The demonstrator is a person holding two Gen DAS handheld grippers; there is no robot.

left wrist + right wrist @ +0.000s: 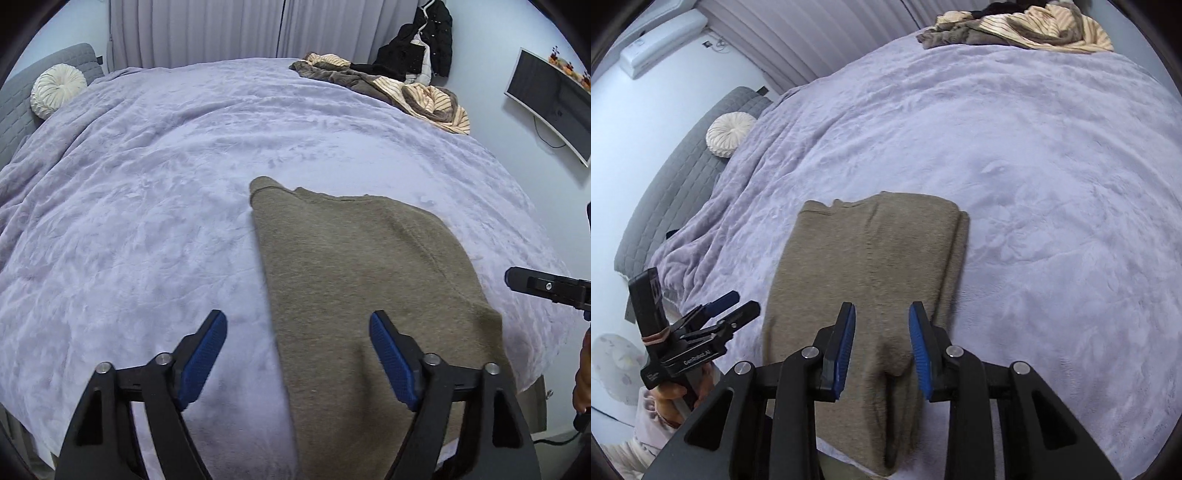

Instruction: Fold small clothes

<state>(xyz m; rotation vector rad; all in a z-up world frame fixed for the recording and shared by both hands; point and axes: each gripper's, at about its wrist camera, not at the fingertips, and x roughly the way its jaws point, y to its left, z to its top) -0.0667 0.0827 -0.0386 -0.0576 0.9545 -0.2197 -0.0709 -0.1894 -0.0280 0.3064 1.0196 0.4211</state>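
Observation:
A brown knit garment [354, 266] lies folded lengthwise on the lilac bedspread [147, 192], its near end hanging over the bed's front edge. My left gripper [298, 321] is open and empty, hovering above the garment's left edge. In the right wrist view the garment [871, 258] shows as a long strip. My right gripper [882, 308] is open and empty above its near end, where a small hump of cloth rises between the fingers. The left gripper [737, 301] shows at the lower left. A right gripper finger [546, 286] shows at the right edge of the left wrist view.
A pile of striped and brown clothes [406, 92] lies at the bed's far right corner, also in the right wrist view [1015, 26]. A round white cushion [57, 90] rests against the grey headboard [22, 96]. A monitor [550, 103] hangs on the right wall.

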